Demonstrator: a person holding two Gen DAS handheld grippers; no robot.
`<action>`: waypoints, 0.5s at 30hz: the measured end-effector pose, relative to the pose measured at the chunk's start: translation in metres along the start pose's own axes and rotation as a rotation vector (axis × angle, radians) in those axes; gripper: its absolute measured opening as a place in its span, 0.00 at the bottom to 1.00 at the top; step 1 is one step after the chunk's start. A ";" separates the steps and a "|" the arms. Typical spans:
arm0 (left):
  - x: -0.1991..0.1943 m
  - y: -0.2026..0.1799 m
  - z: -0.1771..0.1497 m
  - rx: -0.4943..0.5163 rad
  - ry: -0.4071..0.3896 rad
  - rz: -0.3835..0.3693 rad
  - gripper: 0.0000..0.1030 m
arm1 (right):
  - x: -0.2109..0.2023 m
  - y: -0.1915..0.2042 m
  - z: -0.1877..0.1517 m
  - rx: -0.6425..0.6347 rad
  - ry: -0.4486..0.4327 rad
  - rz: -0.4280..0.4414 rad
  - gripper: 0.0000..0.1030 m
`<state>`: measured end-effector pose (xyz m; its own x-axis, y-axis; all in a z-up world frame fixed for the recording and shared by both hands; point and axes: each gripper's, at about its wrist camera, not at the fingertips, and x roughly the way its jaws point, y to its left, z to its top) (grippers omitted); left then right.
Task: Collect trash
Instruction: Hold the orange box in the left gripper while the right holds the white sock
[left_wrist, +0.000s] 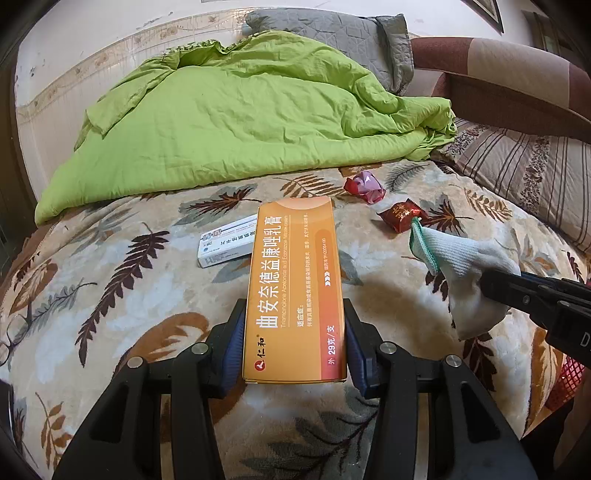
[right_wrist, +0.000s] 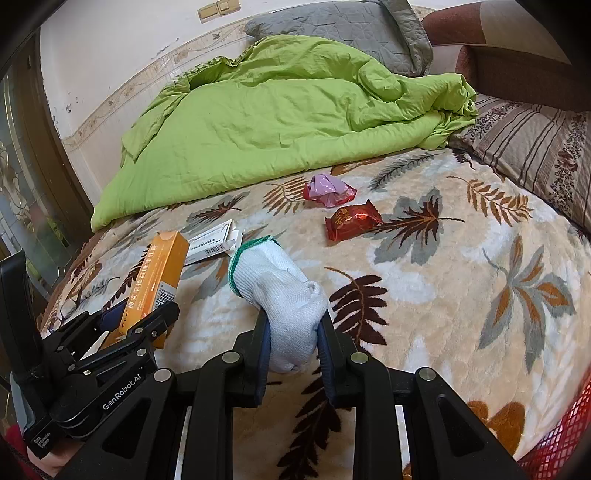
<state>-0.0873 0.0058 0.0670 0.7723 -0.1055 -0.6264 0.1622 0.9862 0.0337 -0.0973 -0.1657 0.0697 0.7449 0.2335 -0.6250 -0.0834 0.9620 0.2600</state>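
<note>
1. The left gripper (left_wrist: 295, 354) was clamped on the near end of the orange box (left_wrist: 295, 288), its blue pads pressed to both long sides, the box held level above the blanket (left_wrist: 110, 295).
2. The right gripper (right_wrist: 293, 350) was squeezed on a bunched white glove (right_wrist: 284, 302), the green cuff pointing away from it.
3. Left on the blanket were a white box (right_wrist: 212, 240) just beyond the orange one, a pink wrapper (right_wrist: 328, 190) and a red candy (right_wrist: 352, 219) close together nearer the green quilt (right_wrist: 277, 122).
4. A red mesh basket (right_wrist: 557, 439) showed at the right edge; it was probably the bin, though little of it was visible.
5. Both loads looked ready to carry there. The box was gripped at one end only, so it should be kept level and moved slowly, or it might pivot out.
6. The glove was soft and partly hanging; it needed firm pressure until over the basket.
7. Each should be let go only once clear of the rim.
</note>
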 end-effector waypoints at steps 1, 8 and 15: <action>0.000 0.000 0.000 0.000 0.000 -0.001 0.45 | 0.000 0.000 0.000 0.001 0.000 0.000 0.25; 0.000 -0.002 0.000 0.001 -0.003 -0.002 0.45 | -0.001 -0.001 0.001 0.002 -0.003 -0.002 0.25; -0.002 -0.001 0.001 -0.010 -0.017 -0.036 0.45 | 0.000 -0.001 0.001 0.002 0.001 -0.019 0.25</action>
<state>-0.0884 0.0045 0.0688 0.7767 -0.1427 -0.6134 0.1838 0.9830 0.0041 -0.0965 -0.1673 0.0700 0.7456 0.2158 -0.6305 -0.0680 0.9658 0.2502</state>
